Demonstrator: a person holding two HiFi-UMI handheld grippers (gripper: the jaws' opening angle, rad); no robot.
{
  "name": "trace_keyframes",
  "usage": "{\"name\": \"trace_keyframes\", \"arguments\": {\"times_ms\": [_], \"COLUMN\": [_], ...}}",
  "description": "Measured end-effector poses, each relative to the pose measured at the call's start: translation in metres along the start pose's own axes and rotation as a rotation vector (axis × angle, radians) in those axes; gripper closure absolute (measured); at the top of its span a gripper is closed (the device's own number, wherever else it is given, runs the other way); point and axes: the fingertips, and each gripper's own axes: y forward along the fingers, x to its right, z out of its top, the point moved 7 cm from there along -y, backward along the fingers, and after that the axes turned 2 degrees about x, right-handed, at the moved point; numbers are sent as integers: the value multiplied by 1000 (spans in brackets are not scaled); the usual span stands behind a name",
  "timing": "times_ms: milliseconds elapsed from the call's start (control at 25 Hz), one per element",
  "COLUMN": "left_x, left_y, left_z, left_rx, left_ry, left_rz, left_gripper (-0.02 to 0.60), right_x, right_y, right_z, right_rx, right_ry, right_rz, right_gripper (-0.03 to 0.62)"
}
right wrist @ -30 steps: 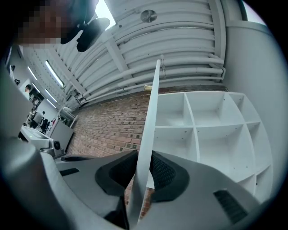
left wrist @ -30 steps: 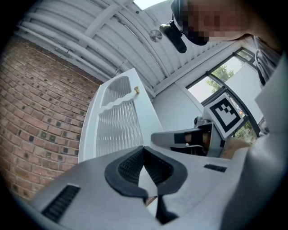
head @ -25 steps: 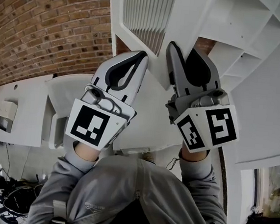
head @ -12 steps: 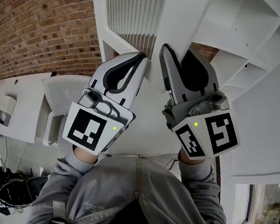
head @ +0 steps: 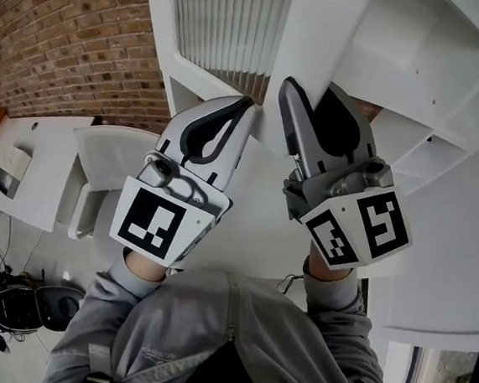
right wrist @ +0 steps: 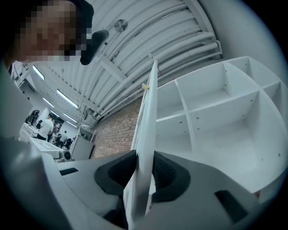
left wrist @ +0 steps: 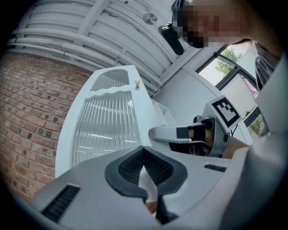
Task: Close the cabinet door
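The white cabinet door (head: 226, 25) has a ribbed glass panel and stands open in front of the white shelves (head: 455, 56). My right gripper (head: 313, 88) straddles the door's free edge (right wrist: 146, 117). Its jaws are opening, and a pad lies close to each face of the door. A small brass knob (right wrist: 145, 86) sits higher on that edge. My left gripper (head: 246, 103) is shut with nothing in it, its tip at the door's outer face (left wrist: 105, 130). In the left gripper view one finger of the right gripper (left wrist: 166, 132) shows beside the door.
A brick wall (head: 69, 35) runs behind the door on the left. Below it are a white counter (head: 23, 166) and a white chair (head: 109, 149). Dark bags (head: 9, 307) lie on the floor at lower left. The cabinet's side panel (head: 463, 233) is on the right.
The door's edge and both grippers have shifted together across the brick wall, and more of the shelves now shows at the right. The right jaws stand slightly wider.
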Motion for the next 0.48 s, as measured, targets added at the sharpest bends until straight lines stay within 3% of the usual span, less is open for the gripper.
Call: {"name": "trace_keyframes", "arguments": {"times_ms": [240, 360, 480], "left_x": [4, 7, 7], "left_y": [19, 29, 38], "left_z": [-10, -14, -14], "left_rx": [-35, -13, -21], "left_ry": [31, 48, 31], "left_rz": [39, 46, 83], "left_gripper": [575, 575, 575], "right_x": [28, 40, 49], "right_y": [6, 9, 15], "right_z": [-6, -11, -11], "right_rx": [13, 23, 22], "right_ry": [43, 63, 76], "right_rz": [59, 93, 120], "right_gripper": [473, 473, 471]}}
